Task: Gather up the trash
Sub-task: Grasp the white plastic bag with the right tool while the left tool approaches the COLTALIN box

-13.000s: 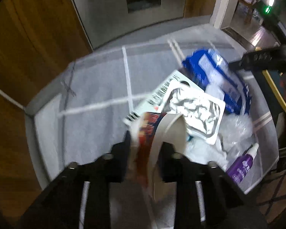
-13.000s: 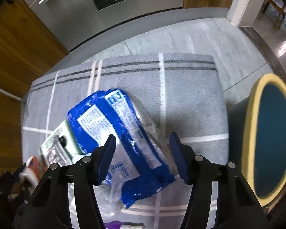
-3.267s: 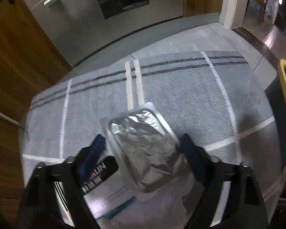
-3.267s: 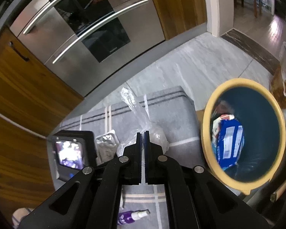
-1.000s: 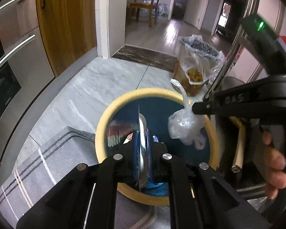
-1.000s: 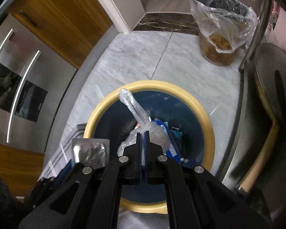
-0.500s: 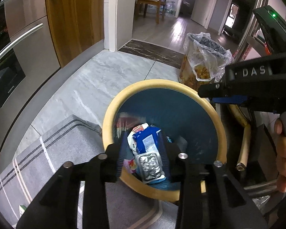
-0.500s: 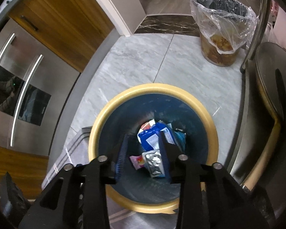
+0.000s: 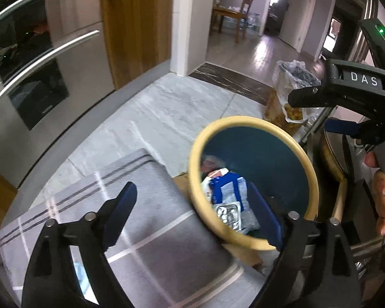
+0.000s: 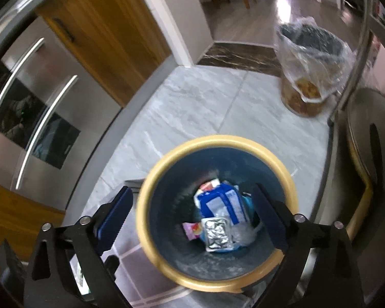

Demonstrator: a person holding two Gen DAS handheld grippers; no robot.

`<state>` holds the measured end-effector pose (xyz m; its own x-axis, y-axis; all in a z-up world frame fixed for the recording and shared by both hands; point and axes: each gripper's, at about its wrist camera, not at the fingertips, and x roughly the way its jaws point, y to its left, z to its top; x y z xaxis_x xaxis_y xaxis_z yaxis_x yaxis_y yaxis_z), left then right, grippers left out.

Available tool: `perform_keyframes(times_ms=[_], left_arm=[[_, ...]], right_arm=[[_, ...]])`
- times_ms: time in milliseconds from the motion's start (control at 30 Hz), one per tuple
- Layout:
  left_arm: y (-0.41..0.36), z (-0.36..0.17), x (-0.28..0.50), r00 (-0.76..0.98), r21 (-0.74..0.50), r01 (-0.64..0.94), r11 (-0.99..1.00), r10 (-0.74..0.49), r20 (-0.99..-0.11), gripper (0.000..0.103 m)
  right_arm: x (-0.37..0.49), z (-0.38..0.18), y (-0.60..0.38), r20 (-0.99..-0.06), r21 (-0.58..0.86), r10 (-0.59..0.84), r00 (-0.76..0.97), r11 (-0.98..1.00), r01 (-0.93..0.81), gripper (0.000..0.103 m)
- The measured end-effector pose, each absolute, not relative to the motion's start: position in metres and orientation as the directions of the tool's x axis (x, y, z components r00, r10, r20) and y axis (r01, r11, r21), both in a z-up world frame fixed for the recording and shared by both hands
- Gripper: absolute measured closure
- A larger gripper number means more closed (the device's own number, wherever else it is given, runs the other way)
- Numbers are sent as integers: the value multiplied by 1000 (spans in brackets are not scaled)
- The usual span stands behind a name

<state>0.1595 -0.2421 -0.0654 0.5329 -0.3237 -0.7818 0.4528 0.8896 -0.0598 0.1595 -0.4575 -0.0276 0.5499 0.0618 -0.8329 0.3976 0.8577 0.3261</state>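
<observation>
A blue bin with a yellow rim (image 9: pixel 243 123) (image 10: pixel 218 141) stands on the floor beside a grey striped cloth (image 9: pixel 151 231). In it lie a blue wrapper (image 10: pixel 223 205), a silver foil tray (image 10: pixel 215 233), a pink packet (image 10: pixel 192 229) and a clear plastic bag (image 10: pixel 243 236). My left gripper (image 9: pixel 195 205) is open and empty, over the cloth's edge and the bin's left rim. My right gripper (image 10: pixel 192 210) is open and empty above the bin's mouth; its body also shows in the left wrist view (image 9: pixel 346 89).
A steel fridge (image 9: pixel 38 64) and wooden panels (image 10: pixel 110 30) stand to the left. A second bin lined with a clear bag (image 10: pixel 310 59) stands on the grey tile floor behind. A round stool (image 10: pixel 367 128) is at the right. A doorway leads to a room with a chair.
Both grippers have opened wider since half a second ago. The left gripper has moved back and left, off the bin and over the cloth. The foil tray and plastic bag lie in the bin.
</observation>
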Motion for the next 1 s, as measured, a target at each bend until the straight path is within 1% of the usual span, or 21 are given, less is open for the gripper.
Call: perform_keyframes(times_ms=[100,267,467,567,700,733,900,1000], left_arm=[[-215,-54,152,547,-51,438,897,-311,-777,12],[-158,-34,142,578,-12,383,924,-250,-777,10],[-78,-21,119,595,20,252,967,-139,-792,8],[-44,-21,108,613,0,178,984,-111,-782,6],[-12,-28,110,611,-91,81,993,-122,-782,6],[-6,-30,111,606,-97,67,993,-117,-787,6],[15,-40,109,592,-40,35,999,-53,-804,6],[34,-52,108,573,-51,-1,999,-41,-818,6]], right_arm=[[161,-21,-441,-827,311,67,559,882,354,8],[162,-11,-407,-811,295,95,578,919,262,7],[159,-2,-376,-792,291,150,592,945,151,7],[159,-1,-362,-786,287,180,591,953,91,7],[160,-10,-336,-798,332,267,540,943,24,7],[160,-12,-329,-803,338,281,525,941,13,7],[153,-28,-275,-834,350,355,423,932,-94,7],[143,-41,-233,-872,278,328,363,943,-185,7]])
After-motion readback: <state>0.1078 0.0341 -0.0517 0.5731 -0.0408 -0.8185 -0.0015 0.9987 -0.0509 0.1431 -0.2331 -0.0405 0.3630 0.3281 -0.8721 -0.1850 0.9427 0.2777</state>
